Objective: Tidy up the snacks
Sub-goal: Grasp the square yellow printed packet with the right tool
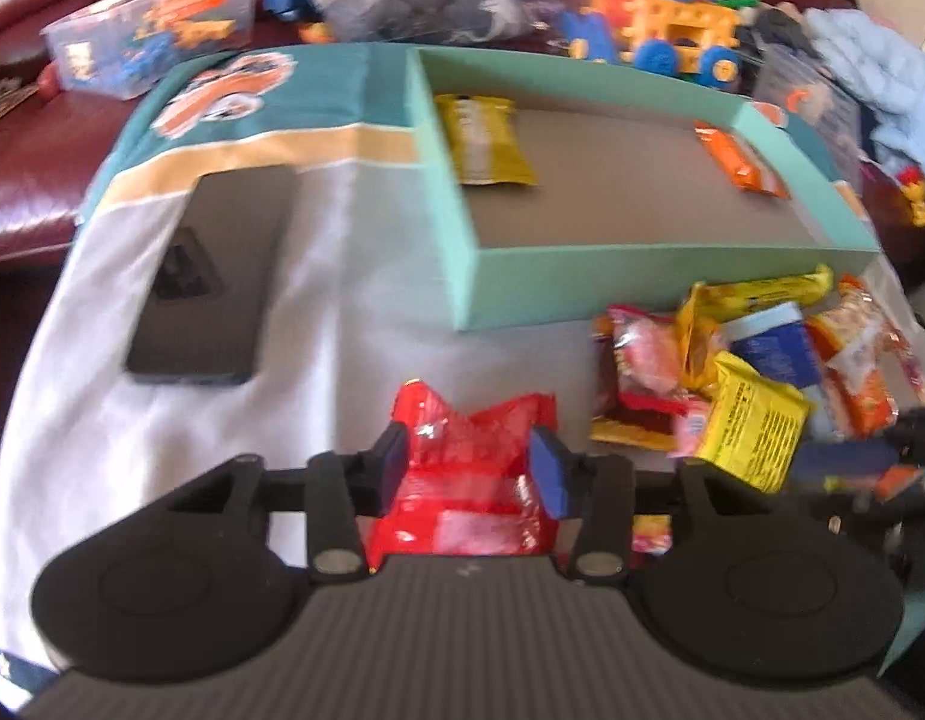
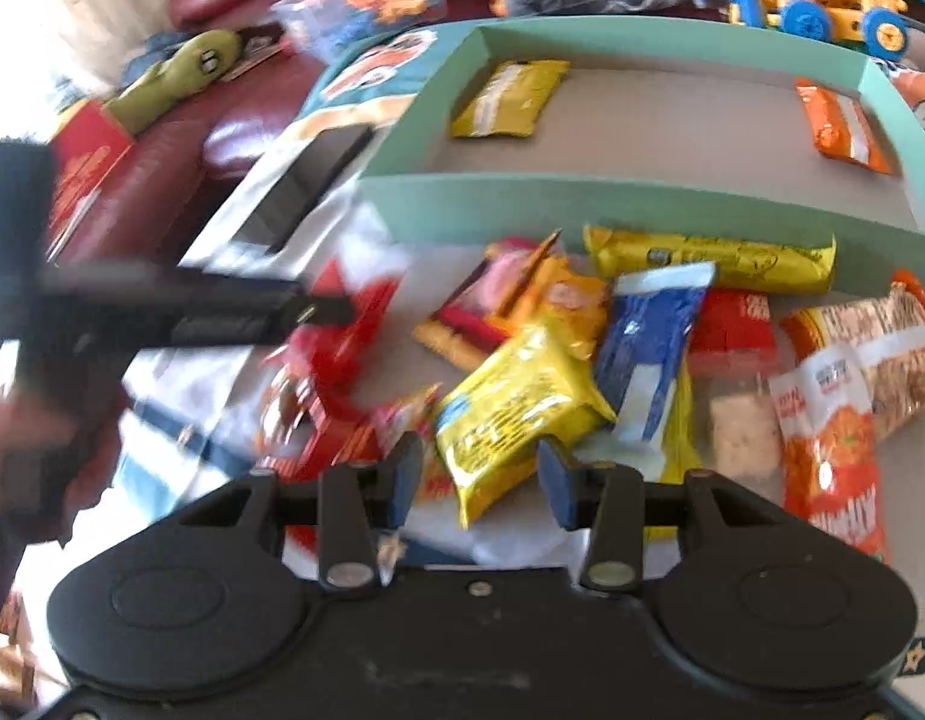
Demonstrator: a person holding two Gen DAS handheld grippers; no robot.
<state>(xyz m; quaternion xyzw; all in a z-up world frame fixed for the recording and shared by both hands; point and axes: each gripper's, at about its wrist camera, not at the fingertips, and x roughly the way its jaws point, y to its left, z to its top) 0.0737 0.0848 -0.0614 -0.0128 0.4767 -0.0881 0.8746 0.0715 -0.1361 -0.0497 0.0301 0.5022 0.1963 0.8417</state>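
A shallow teal box (image 1: 654, 285) (image 2: 522, 204) holds an olive-yellow packet (image 1: 483, 141) (image 2: 510, 97) and an orange packet (image 1: 739, 159) (image 2: 843, 126). My left gripper (image 1: 473, 459) is shut on a red snack packet (image 1: 462, 480), also seen blurred in the right wrist view (image 2: 330, 354). A pile of snacks (image 1: 744, 372) lies in front of the box. My right gripper (image 2: 480, 468) is open, its fingers either side of a yellow packet (image 2: 510, 414) without pinching it. A blue packet (image 2: 654, 342) and a long yellow packet (image 2: 711, 258) lie beyond.
A black phone (image 1: 213, 276) (image 2: 306, 186) lies on the white cloth left of the box. Toys, a clear tub (image 1: 156, 30) and a red sofa (image 1: 24, 138) surround the table. The left gripper's arm (image 2: 162, 312) crosses the right wrist view.
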